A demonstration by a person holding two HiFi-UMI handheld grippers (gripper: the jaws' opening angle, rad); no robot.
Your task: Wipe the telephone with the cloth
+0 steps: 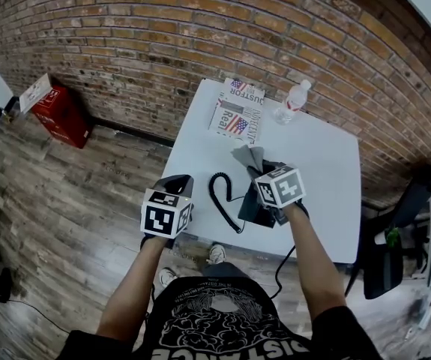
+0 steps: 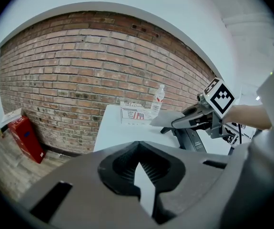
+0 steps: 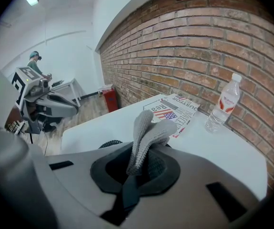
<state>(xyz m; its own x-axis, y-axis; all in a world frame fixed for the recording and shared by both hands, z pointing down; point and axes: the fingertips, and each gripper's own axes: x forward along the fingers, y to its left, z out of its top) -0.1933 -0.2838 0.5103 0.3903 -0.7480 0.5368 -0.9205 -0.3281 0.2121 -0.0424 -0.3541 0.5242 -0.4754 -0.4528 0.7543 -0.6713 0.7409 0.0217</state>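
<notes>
Left claw [image 2: 140, 178] hangs empty by the white tabletop's [image 1: 327, 171] near edge, jaws slightly parted. Right claw [image 3: 136, 173] pinches the grey knitted cloth [image 3: 145, 130] just above the black desk telephone [image 1: 251, 210]. Beyond lie a folded newspaper [image 1: 237, 112] and a clear plastic bottle [image 1: 291, 102].

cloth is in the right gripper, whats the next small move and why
Probably lower the right gripper until the cloth meets the telephone, then start the wipe. The jaws are clamped on the cloth, and its free end sticks out ahead of them. In the left gripper view the cloth sits above the telephone and appears not to touch it.
</notes>
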